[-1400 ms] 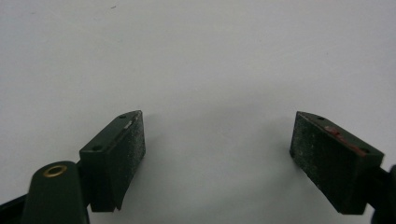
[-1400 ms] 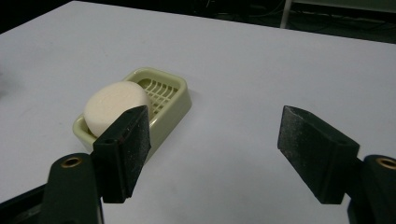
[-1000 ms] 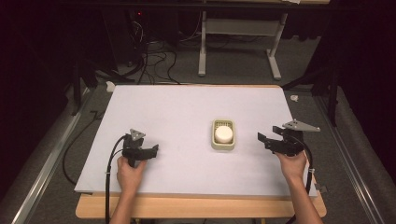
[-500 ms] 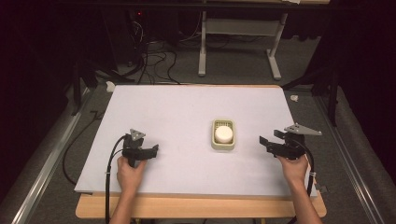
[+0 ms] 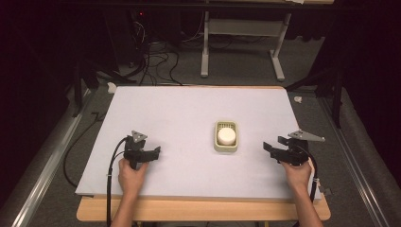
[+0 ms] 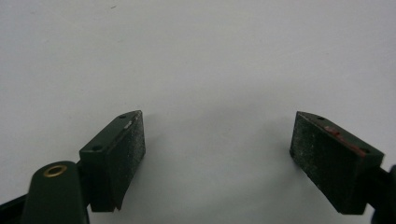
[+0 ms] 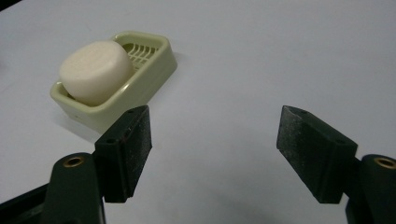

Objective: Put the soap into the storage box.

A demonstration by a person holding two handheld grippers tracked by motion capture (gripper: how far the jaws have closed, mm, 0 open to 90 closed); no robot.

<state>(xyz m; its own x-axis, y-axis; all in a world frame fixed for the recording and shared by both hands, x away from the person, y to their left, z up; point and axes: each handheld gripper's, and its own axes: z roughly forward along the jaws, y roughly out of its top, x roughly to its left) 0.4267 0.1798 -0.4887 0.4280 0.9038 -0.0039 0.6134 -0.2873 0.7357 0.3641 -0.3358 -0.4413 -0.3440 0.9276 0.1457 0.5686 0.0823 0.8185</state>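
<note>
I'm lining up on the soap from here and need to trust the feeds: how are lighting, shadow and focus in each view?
High view: white table cover evenly lit, surroundings nearly black, soap slightly blown out. Right gripper view: soap dish reasonably sharp, soft shadow beside it, near jaws a bit soft. Left gripper view: flat grey light, faint shadow between the jaws, no glare.

Desk frame (image 5: 241,42) beyond table (cables (image 5: 151,56) beside).

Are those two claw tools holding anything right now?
No. The left gripper and the right gripper both have open jaws with nothing between them. The soap sits untouched in its dish.
</note>
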